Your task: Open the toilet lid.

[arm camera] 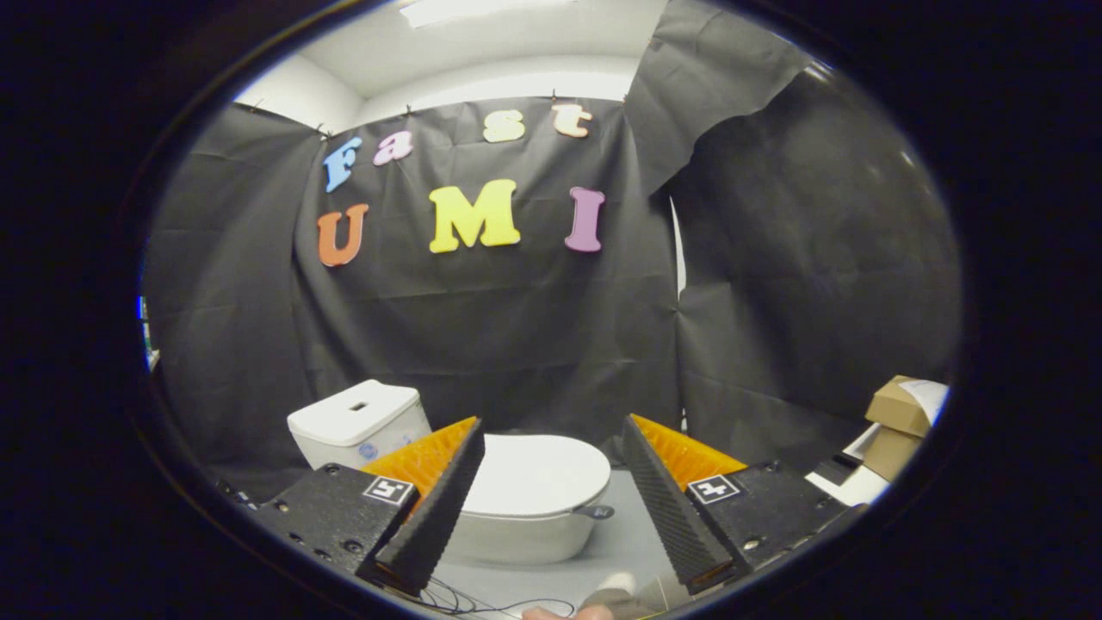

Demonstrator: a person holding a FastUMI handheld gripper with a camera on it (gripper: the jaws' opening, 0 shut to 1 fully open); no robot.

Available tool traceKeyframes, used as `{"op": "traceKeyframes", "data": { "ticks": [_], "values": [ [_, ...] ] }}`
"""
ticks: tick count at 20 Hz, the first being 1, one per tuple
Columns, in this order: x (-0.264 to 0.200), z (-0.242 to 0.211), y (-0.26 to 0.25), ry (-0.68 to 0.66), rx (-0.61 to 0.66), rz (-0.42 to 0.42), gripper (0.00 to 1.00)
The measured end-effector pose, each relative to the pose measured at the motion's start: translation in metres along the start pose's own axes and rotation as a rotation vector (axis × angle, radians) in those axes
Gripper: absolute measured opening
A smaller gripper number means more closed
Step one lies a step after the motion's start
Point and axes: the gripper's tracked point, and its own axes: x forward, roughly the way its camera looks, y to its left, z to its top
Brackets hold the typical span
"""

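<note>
The gripper (551, 430) is spread wide, holding and touching nothing. Beyond its fingers sits a white toilet (525, 517), its lid (538, 474) down, tank (357, 422) behind the left finger.

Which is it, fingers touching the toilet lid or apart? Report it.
Apart. In the gripper view the gripper is open, and the closed toilet lid lies well beyond the fingers with grey floor showing between the fingertips and the toilet bowl.

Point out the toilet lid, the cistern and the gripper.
toilet lid (538, 472), gripper view, its flat closed top.
cistern (357, 412), gripper view, its top cover.
gripper (551, 504), gripper view, open gap midway between its fingertips.
</note>
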Motion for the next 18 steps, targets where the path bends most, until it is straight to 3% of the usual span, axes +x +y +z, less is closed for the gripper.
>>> {"op": "traceKeyframes", "data": {
  "ticks": [5, 11, 18],
  "values": [
    [0.009, -0.021, -0.021, 0.1, 0.08, -0.035, 1.0],
    [0.04, -0.047, -0.041, 0.237, 0.088, -0.036, 1.0],
    [0.095, -0.102, -0.05, 0.483, 0.09, 0.015, 1.0]
  ]
}}
